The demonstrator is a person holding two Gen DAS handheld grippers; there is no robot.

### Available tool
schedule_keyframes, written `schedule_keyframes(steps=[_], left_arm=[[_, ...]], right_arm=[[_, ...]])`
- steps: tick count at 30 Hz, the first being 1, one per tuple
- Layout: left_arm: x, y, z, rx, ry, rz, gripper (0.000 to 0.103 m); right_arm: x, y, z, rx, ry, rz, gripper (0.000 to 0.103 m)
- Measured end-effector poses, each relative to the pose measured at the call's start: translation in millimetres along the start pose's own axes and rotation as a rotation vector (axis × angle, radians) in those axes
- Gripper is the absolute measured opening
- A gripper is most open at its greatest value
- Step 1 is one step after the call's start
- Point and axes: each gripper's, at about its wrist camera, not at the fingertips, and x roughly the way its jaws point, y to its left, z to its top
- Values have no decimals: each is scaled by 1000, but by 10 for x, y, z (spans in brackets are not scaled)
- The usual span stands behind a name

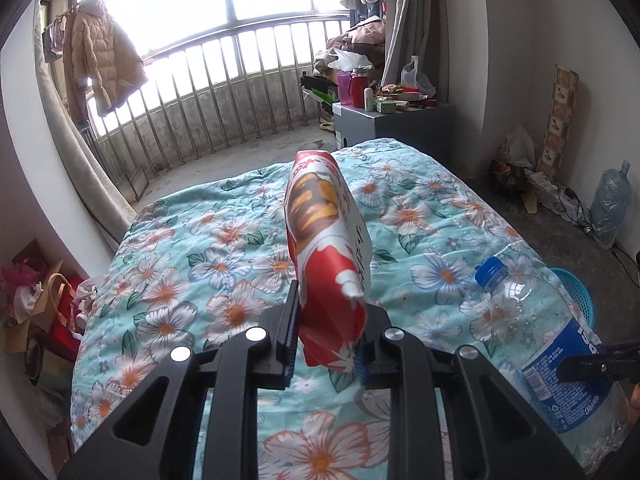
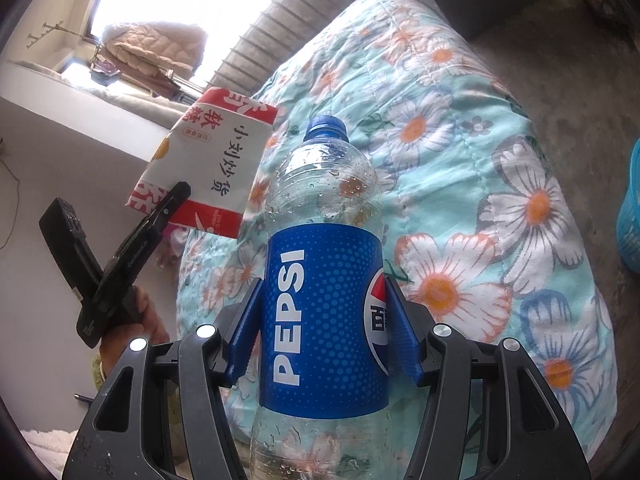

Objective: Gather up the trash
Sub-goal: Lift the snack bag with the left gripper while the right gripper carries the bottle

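Observation:
My left gripper [image 1: 330, 334] is shut on a red and white snack bag [image 1: 326, 236] and holds it upright above the flowered bed cover [image 1: 180, 264]. The bag also shows in the right wrist view [image 2: 208, 164], up and to the left, with the left gripper [image 2: 160, 216] under it. My right gripper [image 2: 322, 328] is shut on an empty clear Pepsi bottle [image 2: 320, 280] with a blue cap and blue label, held above the bed. The bottle also shows in the left wrist view [image 1: 532, 320] at the right, with one right finger [image 1: 588, 364] on its label.
A blue plastic basket [image 1: 578, 294] stands on the floor right of the bed, also in the right wrist view [image 2: 630, 216]. A grey cabinet [image 1: 400, 124] with bottles stands beyond the bed. A water jug [image 1: 610, 208] and bags line the right wall. Bags pile at the left [image 1: 36, 300].

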Motion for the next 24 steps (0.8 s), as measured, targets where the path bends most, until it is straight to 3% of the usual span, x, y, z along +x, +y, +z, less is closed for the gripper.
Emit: schedule_keyframes(steps=[24], left_arm=[[-593,-237,-56,95,-91,61,22]], right_arm=[[-524,-177,-284,8,-69,33,55]])
